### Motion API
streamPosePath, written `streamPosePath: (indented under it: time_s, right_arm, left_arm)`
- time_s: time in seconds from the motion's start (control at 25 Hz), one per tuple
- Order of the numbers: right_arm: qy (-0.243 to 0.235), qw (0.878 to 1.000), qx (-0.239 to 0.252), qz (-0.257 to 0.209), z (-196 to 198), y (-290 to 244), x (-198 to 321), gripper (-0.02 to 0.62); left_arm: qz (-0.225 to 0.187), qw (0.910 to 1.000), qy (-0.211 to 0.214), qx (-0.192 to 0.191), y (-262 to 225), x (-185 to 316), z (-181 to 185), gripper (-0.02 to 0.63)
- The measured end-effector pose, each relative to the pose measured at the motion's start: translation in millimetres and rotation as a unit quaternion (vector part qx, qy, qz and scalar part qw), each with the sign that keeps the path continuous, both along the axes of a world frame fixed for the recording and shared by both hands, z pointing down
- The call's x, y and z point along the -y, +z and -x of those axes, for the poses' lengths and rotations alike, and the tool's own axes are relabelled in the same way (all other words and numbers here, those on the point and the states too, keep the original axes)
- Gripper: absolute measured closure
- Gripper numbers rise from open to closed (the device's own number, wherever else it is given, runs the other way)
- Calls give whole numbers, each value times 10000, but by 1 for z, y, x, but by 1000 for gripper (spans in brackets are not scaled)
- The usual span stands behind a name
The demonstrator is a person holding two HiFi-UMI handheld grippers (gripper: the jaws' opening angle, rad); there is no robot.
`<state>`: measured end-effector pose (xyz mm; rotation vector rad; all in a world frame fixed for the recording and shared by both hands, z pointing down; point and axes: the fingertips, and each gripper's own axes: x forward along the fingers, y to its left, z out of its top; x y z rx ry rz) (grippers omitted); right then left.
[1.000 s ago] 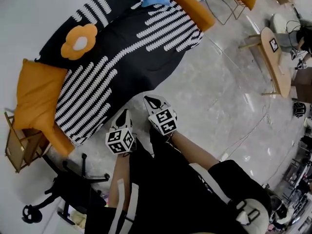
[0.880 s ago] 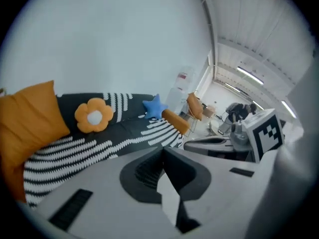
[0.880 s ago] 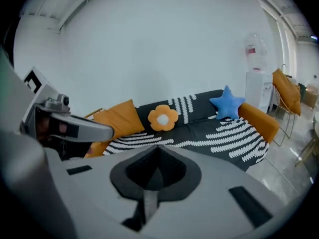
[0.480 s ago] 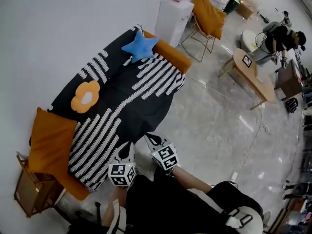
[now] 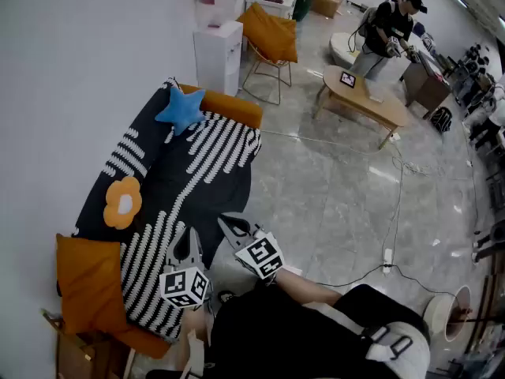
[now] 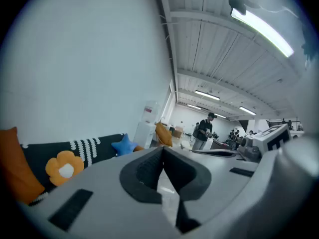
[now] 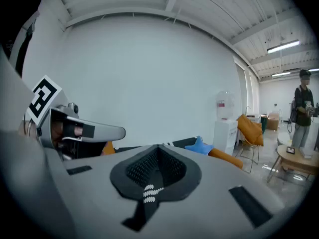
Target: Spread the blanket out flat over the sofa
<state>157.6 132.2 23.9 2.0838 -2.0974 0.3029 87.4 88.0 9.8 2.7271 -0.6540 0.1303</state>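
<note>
Your blanket (image 5: 185,188) is black with rows of white dashes. At the frame's left, the sofa (image 5: 233,107) under it shows orange, and so does the pillow (image 5: 87,290) at lower left. On the black lie 1 blue star cushion (image 5: 180,109) and 1 orange flower cushion (image 5: 122,204) with a white centre. At upper middle the dispenser (image 5: 218,54) is white.

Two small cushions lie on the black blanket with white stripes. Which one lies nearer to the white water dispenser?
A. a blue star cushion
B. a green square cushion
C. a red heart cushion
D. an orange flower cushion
A: in the head view the blue star cushion lies on the blanket just below the water dispenser, while the orange flower cushion lies farther from it.
</note>
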Motion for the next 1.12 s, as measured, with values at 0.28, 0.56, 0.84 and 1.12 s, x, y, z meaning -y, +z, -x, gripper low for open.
streamPosePath:
  time_s: [0.28,0.56,0.84,1.12]
  right_arm:
    - [194,9966,-472,-644,-34,-66,-11,588]
    - [187,9927,-680,-977,-44,-98,5,588]
    - [191,9894,-793,-1205,-47,-116,6,588]
    - [196,9883,-846,-1256,-49,-124,-4,588]
  left_arm:
    - [-742,9965,-136,-368,-55,-12,-26,584]
    - [-1253,9906,-412,-356,-87,4,-21,584]
    - [-1584,9852,-504,-408,-107,0,-24,584]
    - [-1532,9860,-524,-400,-108,-7,-28,584]
